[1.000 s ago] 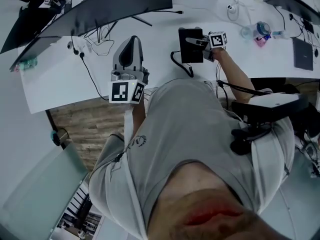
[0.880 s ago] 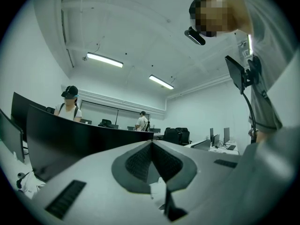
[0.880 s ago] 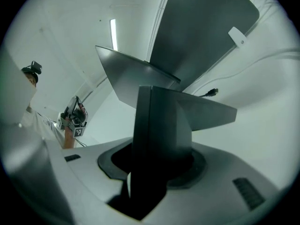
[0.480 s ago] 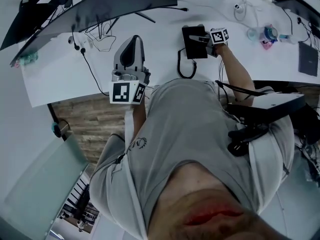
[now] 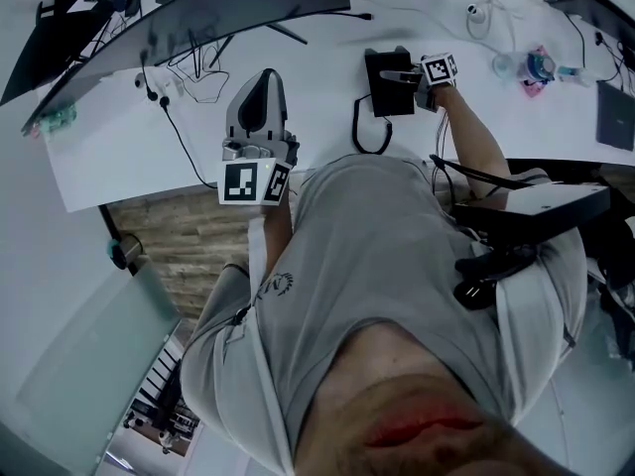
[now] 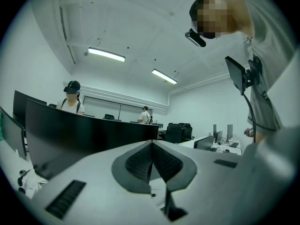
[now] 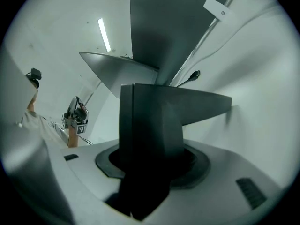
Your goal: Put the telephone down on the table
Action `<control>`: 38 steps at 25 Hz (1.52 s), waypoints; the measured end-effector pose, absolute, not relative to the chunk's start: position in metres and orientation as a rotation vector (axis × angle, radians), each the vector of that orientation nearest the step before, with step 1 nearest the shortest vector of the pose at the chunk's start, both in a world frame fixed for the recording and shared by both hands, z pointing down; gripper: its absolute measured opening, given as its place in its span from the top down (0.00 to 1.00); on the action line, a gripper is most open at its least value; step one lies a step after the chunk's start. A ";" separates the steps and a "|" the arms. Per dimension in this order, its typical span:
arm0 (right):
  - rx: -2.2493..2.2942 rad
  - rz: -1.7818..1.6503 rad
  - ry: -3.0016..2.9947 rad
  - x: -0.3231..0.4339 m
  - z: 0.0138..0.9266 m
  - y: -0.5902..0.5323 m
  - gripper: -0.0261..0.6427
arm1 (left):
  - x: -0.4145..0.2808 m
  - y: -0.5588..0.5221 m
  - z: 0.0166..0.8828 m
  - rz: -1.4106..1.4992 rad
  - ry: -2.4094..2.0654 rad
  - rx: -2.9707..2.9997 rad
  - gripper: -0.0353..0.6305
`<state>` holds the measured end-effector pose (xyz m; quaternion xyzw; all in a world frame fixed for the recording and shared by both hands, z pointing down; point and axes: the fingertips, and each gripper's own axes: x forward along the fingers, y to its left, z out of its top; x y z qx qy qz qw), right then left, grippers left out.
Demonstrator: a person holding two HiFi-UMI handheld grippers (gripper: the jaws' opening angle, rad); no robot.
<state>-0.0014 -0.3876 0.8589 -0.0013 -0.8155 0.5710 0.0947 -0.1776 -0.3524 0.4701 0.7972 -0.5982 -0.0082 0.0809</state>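
Note:
A black telephone [image 5: 387,85] lies on the white table [image 5: 129,157], and its coiled cord [image 5: 359,132] trails toward the table's near edge. My right gripper [image 5: 407,77] reaches it from the right. In the right gripper view the telephone [image 7: 150,121] fills the gap between the jaws, which are opening around it. My left gripper [image 5: 264,79] is held upright over the table's near edge, well left of the telephone. It is shut with nothing in it, and its pads meet in the left gripper view [image 6: 151,149].
A long curved dark monitor [image 5: 198,13] spans the back of the table, with thin cables [image 5: 184,142] below it. Bottles and small items [image 5: 526,67] stand at the back right. A dark flat pad [image 5: 615,112] lies at the far right edge.
The telephone and my right gripper have shifted only slightly in the picture, staying at the same spot on the table. The left gripper has not moved.

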 end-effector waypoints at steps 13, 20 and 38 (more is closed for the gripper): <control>0.190 1.807 -2.296 0.012 0.875 -0.399 0.52 | -0.171 -0.345 0.459 -0.076 -1.799 2.423 0.93; 0.402 1.785 -2.312 0.026 0.880 -0.402 0.44 | -0.176 -0.332 0.454 -0.122 -1.809 2.431 0.93; 1.300 0.890 -2.681 0.154 0.614 -0.467 0.44 | -0.224 -0.344 0.443 -0.123 -1.878 2.422 0.93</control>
